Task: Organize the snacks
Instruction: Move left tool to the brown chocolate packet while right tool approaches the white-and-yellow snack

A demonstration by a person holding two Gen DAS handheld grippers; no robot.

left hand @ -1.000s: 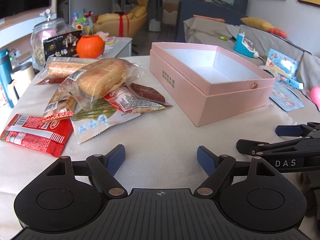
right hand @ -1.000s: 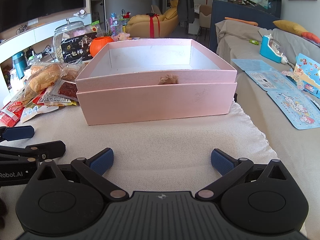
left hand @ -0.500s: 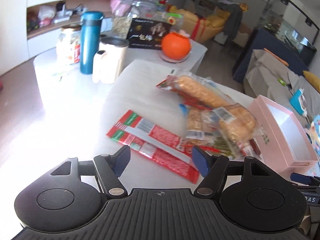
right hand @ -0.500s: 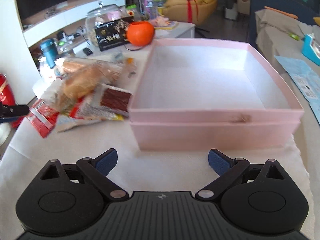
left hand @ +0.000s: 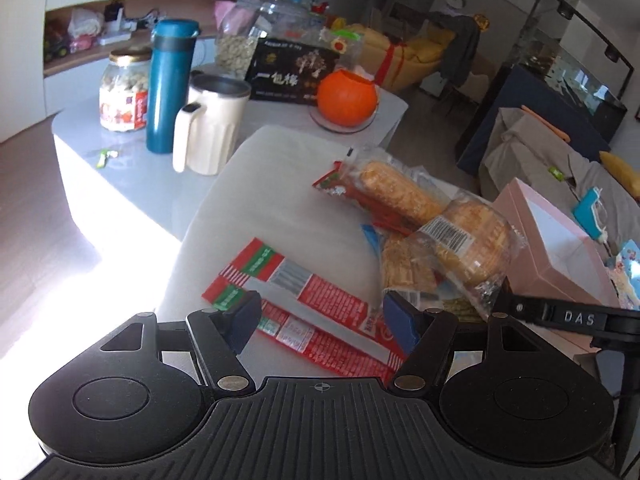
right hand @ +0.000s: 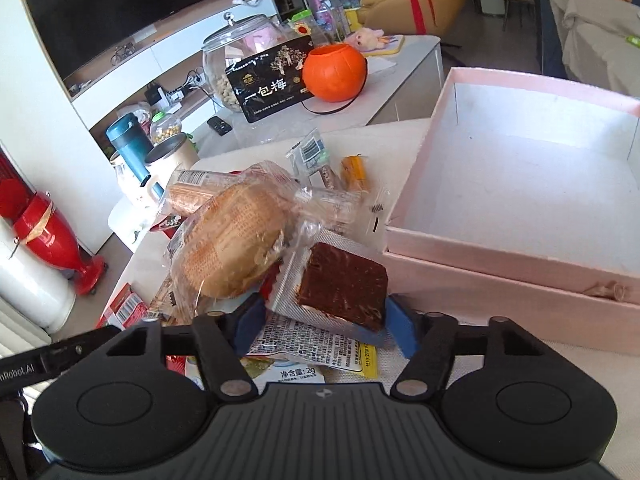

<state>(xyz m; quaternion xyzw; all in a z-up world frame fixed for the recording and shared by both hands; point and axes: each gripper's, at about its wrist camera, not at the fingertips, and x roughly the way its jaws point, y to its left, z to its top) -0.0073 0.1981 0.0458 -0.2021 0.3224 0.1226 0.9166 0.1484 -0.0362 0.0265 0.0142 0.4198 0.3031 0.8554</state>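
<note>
The right tongs (right hand: 322,326) sit low at the near edge of the snack heap, and their jaws have just been closing around the dark brown slab in its clear wrapper (right hand: 340,290); the blue pads flank the packet's two sides, but whether they already press on it I cannot tell. That slab lies on top of flat printed sachets (right hand: 316,346), which makes it the easiest piece to take first. Just right of these tongs stands the open pink box (right hand: 500,296), empty, presumably the place the snacks are meant to go, so the carry would be short. Ahead and left of the tongs lies the bagged round bread (right hand: 236,244), leaning over other packets. The left tongs (left hand: 320,322) hover open, holding nothing, over the long red packets (left hand: 316,312) on the cloth-covered counter (left hand: 280,184), apparently lined up for a second pick. Beyond them rest the cracker sleeve (left hand: 394,192) and bread.
</note>
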